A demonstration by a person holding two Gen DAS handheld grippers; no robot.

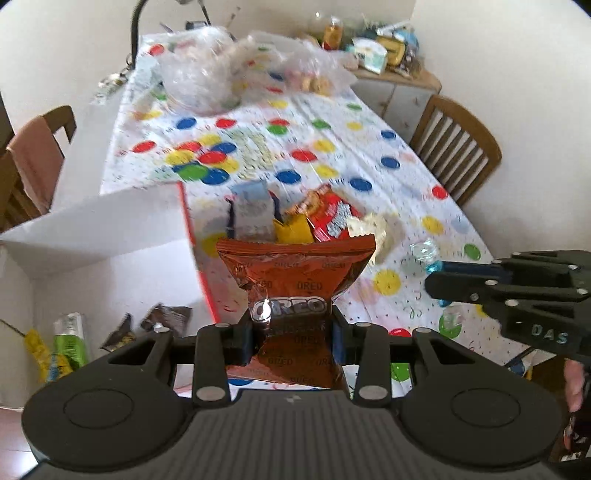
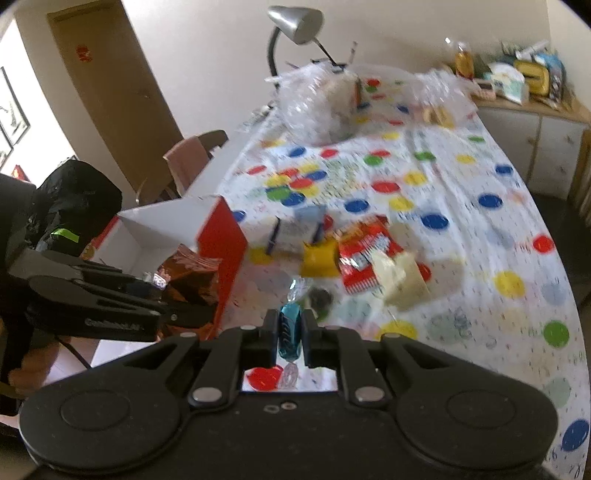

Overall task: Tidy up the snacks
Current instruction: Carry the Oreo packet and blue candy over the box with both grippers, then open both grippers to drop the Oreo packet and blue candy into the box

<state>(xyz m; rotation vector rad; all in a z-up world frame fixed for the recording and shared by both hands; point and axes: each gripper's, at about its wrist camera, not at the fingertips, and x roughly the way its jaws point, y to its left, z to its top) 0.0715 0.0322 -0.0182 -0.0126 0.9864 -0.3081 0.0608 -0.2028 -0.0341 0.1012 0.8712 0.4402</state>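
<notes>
Snacks (image 1: 317, 218) lie in a loose heap mid-table, just beside the red-edged box (image 1: 184, 218), with wide bare cloth (image 1: 369, 147) beyond them and toward the right edge. Left gripper (image 1: 293, 328) pinches an Oreo bag (image 1: 295, 273) at its waist, lifted beside the box wall. Only the right wrist view shows the box's white inside and the right gripper (image 2: 290, 332) clamped tight on a blue candy (image 2: 289, 325), above the table's near edge.

Cream walls (image 2: 207, 55), a brown door (image 2: 110, 92), wooden chair (image 1: 456, 147), and grey desk lamp (image 2: 295, 20).
</notes>
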